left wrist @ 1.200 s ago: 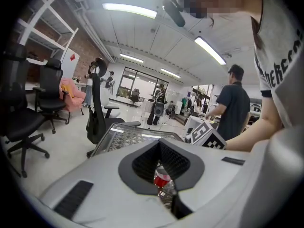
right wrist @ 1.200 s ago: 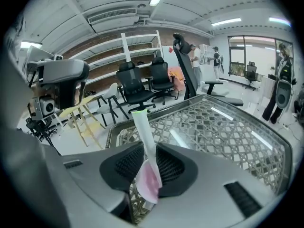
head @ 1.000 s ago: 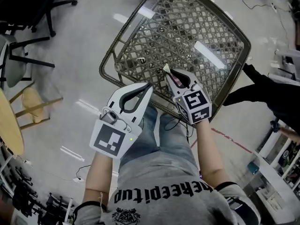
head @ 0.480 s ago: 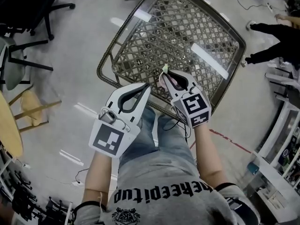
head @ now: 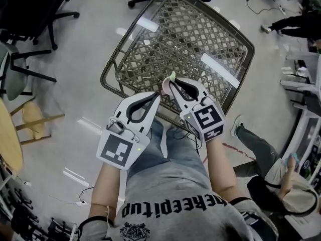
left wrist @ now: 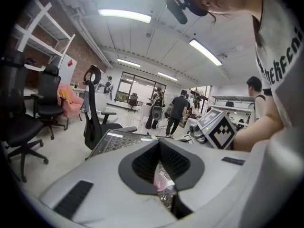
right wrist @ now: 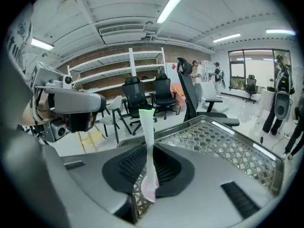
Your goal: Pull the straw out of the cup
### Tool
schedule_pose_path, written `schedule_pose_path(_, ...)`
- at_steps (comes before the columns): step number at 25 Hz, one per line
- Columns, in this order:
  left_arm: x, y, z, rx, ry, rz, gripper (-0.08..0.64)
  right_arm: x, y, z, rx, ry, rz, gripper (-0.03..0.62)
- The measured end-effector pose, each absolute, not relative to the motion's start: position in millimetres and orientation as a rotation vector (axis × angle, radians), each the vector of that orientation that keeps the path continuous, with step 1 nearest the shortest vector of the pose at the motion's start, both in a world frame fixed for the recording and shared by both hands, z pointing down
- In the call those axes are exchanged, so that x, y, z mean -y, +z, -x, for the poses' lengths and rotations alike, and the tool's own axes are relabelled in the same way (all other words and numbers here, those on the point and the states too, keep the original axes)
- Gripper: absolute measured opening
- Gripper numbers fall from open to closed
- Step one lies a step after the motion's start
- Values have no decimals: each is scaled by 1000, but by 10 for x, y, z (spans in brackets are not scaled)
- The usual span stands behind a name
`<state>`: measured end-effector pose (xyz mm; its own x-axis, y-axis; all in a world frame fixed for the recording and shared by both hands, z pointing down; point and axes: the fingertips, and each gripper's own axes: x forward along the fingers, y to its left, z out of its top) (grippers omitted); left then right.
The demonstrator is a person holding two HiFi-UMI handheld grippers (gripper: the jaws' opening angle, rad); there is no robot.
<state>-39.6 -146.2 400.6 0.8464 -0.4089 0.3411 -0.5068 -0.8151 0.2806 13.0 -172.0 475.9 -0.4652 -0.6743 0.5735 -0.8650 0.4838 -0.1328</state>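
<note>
Half done, by my reading: the right tool (head: 171, 82) is clenched on the straw (right wrist: 146, 141), whose lower end seems not yet clear of the pink cup (left wrist: 161, 182) just below. The left tool (head: 158, 95), tips together on nothing, points slightly down beside the cup. The right tilts more steeply over the near edge of the tabletop (head: 200, 39).

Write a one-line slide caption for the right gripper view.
Right hand-held gripper pinching a green-tipped white straw upright, with a wicker table beyond.
</note>
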Motion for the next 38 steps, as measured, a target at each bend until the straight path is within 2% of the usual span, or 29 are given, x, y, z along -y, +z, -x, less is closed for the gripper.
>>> schedule_pose_path(20,1124,3695,29,661,334,-2776,26,1332,3867,-273,2467,435,-1389,66)
schedule_pose_path(38,713,3248,-601,610,284,-2895,26,777,3093,-887,2566,313,-1559,66)
